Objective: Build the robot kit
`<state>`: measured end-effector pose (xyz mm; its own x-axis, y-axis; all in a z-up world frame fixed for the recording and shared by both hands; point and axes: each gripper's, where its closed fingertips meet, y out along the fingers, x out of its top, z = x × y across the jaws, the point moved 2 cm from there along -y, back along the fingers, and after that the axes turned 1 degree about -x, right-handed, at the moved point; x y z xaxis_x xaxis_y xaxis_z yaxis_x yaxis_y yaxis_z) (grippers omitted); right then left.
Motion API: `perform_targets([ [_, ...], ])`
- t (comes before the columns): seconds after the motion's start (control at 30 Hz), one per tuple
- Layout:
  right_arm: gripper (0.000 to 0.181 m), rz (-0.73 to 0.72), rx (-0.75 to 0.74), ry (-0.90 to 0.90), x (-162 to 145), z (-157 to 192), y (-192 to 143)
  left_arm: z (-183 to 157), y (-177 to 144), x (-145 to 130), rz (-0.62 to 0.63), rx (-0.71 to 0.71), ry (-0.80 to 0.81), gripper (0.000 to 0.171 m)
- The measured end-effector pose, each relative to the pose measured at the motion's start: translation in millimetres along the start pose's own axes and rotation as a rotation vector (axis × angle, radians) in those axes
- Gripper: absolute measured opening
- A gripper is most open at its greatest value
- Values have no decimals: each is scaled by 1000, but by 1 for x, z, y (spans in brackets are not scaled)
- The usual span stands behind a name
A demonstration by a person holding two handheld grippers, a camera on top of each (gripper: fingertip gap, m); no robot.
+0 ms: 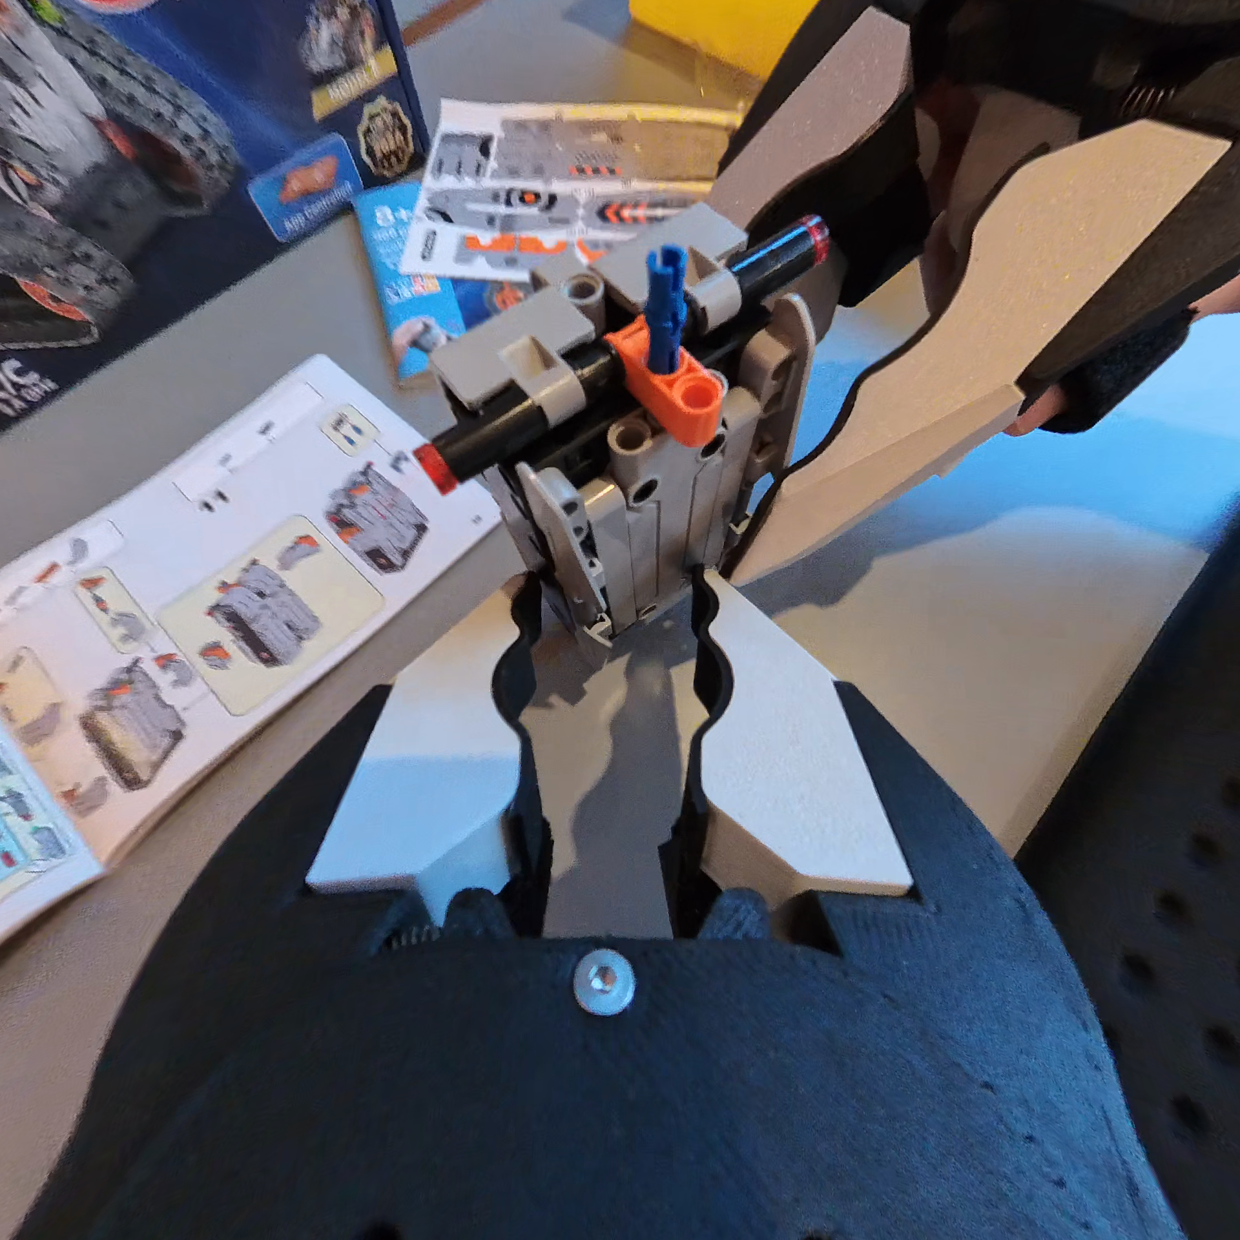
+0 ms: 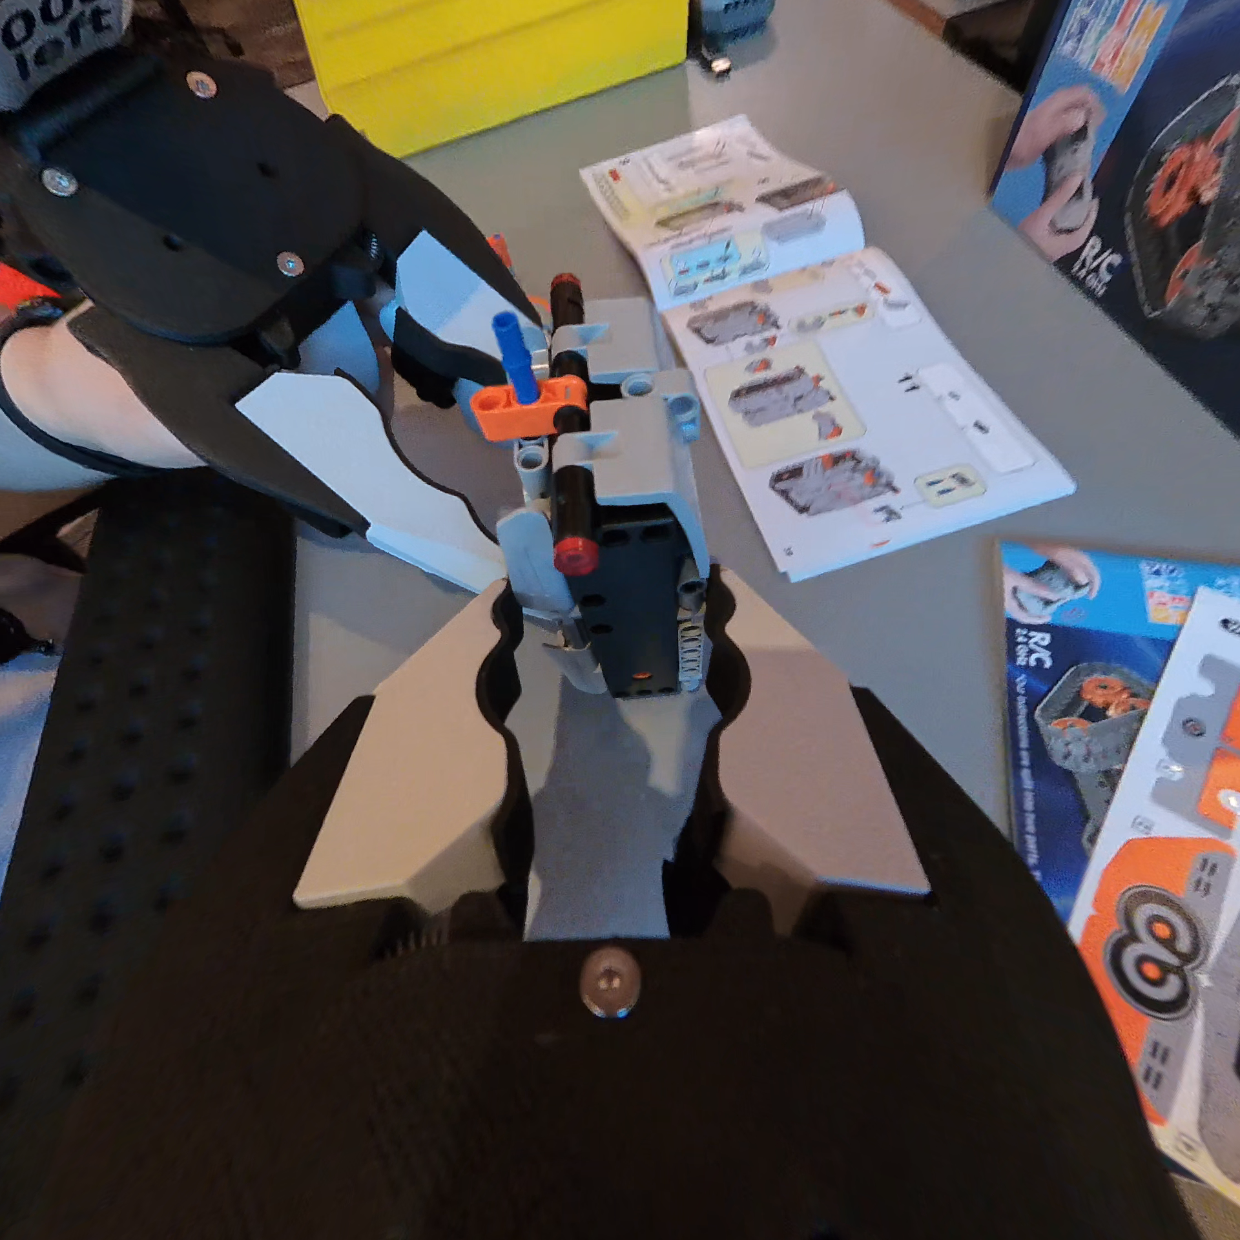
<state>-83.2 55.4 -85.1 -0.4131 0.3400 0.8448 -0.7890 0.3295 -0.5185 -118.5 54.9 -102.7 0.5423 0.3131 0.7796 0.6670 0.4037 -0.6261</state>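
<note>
Both grippers are pinching the grey brick block (image 1: 644, 483): left gripper (image 1: 621, 594) clamping its near end, right gripper (image 2: 614, 607) clamping the black end. Block is hanging above the table (image 2: 906, 604). Blue pin (image 1: 664, 305) is standing in the orange connector (image 1: 678, 389), only partly seated by the look of it. Both are gripping low, keeping clear of the black rod (image 1: 537, 402).

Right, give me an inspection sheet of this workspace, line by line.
Surface: grey table, partly covered with paper.
Job's things: grey brick block standing on the table, a black rod with red ends across its top, an orange piece with a blue pin upright in it.
Clutter: open instruction booklet, sticker sheet, toy box, yellow bin.
Grippers: left tongs and right tongs each closed around the block's lower sides.
Cables: nothing seen.
Surroundings: black pegged mat beside the table.
</note>
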Motion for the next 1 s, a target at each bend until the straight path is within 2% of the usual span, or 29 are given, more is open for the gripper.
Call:
perform_targets([
  [0.13, 54, -8, 39, 4, -8, -2, 8, 1, 5, -10, 22, 19, -13, 44],
  [0.37, 55, -61, 94, -4, -3, -7, 14, 8, 3, -12, -8, 29, -38, 41],
  [0.53, 56, -119, 119, 8, -4, -5, 16, 5, 0, -16, -35, -12, -69, 44],
  [0.63, 58, -136, 126, 20, -3, -4, 16, 4, -2, -19, -26, -26, -78, 47],
  [1.0, 55, -196, 113, 45, 4, -7, 9, 6, -5, -16, -45, -58, -104, 43],
])
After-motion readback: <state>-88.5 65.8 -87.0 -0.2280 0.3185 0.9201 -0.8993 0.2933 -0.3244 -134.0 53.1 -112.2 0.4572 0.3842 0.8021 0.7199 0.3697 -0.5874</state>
